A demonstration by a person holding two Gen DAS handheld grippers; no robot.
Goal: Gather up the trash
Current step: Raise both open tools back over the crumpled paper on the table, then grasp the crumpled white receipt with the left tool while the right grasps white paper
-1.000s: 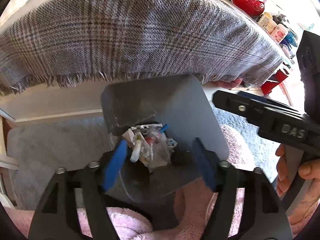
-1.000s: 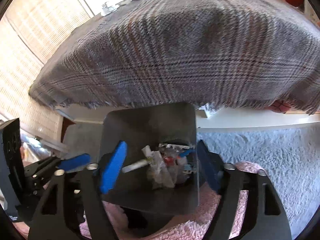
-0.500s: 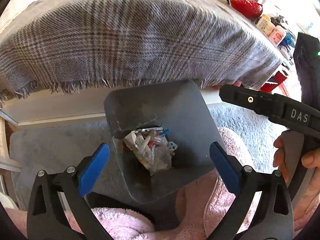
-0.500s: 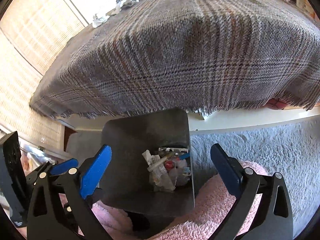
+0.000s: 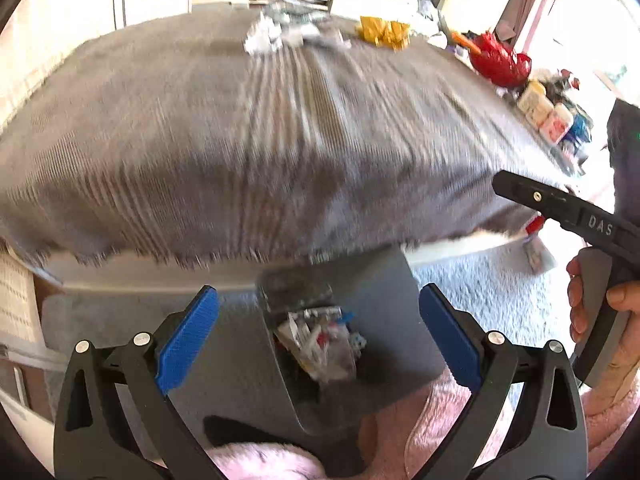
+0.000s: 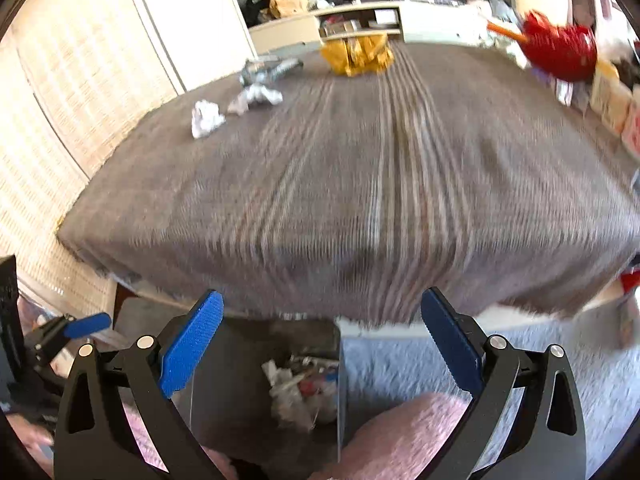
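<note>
**Both hand-held grippers wide open above the bin; loose trash at the far side of the desk**

Left hand-held gripper (image 5: pixel 320 336): blue pads spread wide apart, nothing between them. Right hand-held gripper (image 6: pixel 320 334): likewise fully spread, holding nothing. In the left wrist view the right unit shows at the right edge, black body marked "DAS", gripped by the person's right hand (image 5: pixel 600 320).

Grey bin (image 5: pixel 384 300): on the floor at the near edge of the desk, just below the fringe of the cloth, seen between the fingers of both grippers. Inside lies a heap of collected trash (image 5: pixel 320 344): white, clear and red scraps, with a bit of blue.

Desk: covered by a grey plaid cloth (image 6: pixel 360 184), motion-blurred in both views. Remaining trash sits well away from the grippers at the far side:
- crumpled white paper ball (image 6: pixel 206 118), far left;
- crumpled paper and foil pieces (image 6: pixel 260 88), just beyond it;
- crumpled yellow wrapper (image 6: pixel 356 56), far centre.

A red object (image 6: pixel 560 52) stands at the far right corner, with small jars (image 5: pixel 544 112) lined along the right edge.

Pale grey carpet (image 6: pixel 520 344) lies to the right of the bin. Pink fleece fabric (image 6: pixel 400 432) fills the near foreground.
</note>
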